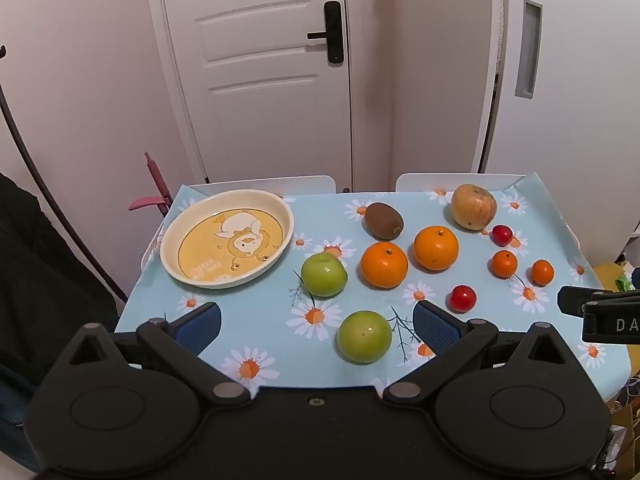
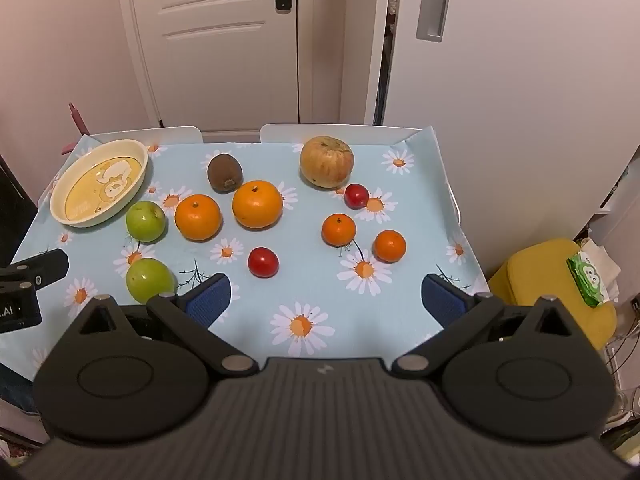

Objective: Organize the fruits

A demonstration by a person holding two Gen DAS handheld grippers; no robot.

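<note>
- Ten pieces of fruit lie loose on the daisy-print blue cloth of the desk [image 1: 256, 320], none yet in the shallow cream oval dish with a yellow cartoon base [image 1: 227, 238], which sits empty at the left of the left wrist view.
- Nearest the dish are two smooth green round fruits [image 1: 324, 274] [image 1: 364, 336]; to their right are two large oranges [image 1: 384, 265] [image 1: 436, 248], with a brown fuzzy kiwi [image 1: 383, 221] and a mottled yellow-red apple [image 1: 474, 207] behind.
- Toward the right edge sit two small tangerines [image 1: 504, 264] [image 1: 542, 272] and two glossy small red fruits [image 1: 463, 298] [image 1: 502, 235].
- All look round and free to roll. The green ones and the apple seem firm and fairly weighty; the kiwi and red fruits probably bruise easily and want a light squeeze across the widest part.
- The left gripper [image 1: 316, 324] hangs above the near edge, jaws spread wide and empty, the nearer green fruit lying just ahead between them.
- The right gripper [image 2: 324, 300] hovers likewise with wide, empty jaws, a small red fruit just beyond.
- Behind stand a white panelled door [image 1: 260, 72] and a yellow stool [image 2: 552, 292].
</note>
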